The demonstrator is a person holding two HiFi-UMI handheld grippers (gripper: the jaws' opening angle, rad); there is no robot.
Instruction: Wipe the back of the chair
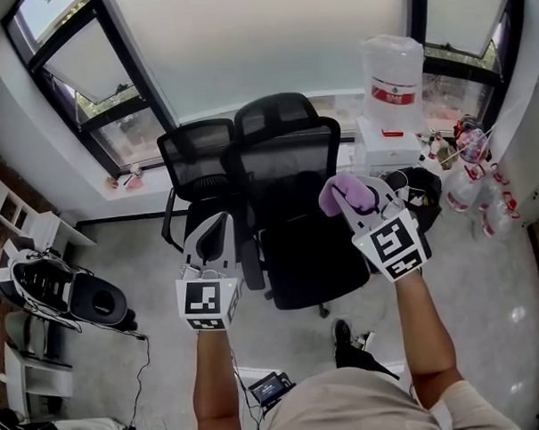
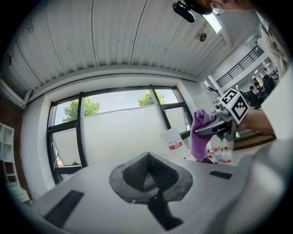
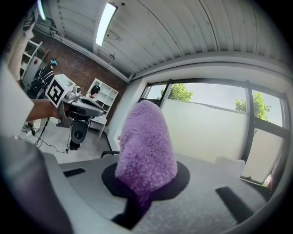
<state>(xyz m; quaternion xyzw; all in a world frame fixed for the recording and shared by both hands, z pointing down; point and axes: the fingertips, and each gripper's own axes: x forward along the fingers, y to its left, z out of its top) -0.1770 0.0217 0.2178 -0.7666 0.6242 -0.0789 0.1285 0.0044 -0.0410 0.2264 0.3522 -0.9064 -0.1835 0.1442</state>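
Observation:
A black mesh office chair [image 1: 295,177] stands in front of me with its back towards me. A second black chair [image 1: 196,159] is close behind it on the left. My right gripper [image 1: 362,197] is shut on a fluffy purple cloth [image 1: 344,196], held in the air by the top right corner of the nearer chair's back. The cloth [image 3: 146,146] fills the middle of the right gripper view. My left gripper [image 1: 218,231] hangs by the back's left edge, with its jaws together and nothing between them. The left gripper view looks up at the window and catches the cloth [image 2: 199,135].
A large water jug [image 1: 392,71] sits on a white box [image 1: 387,147] behind the chairs at the right, with bottles [image 1: 469,179] beside it. White shelves [image 1: 20,220] and a black floor device [image 1: 68,294] with cables are at the left. Windows line the far wall.

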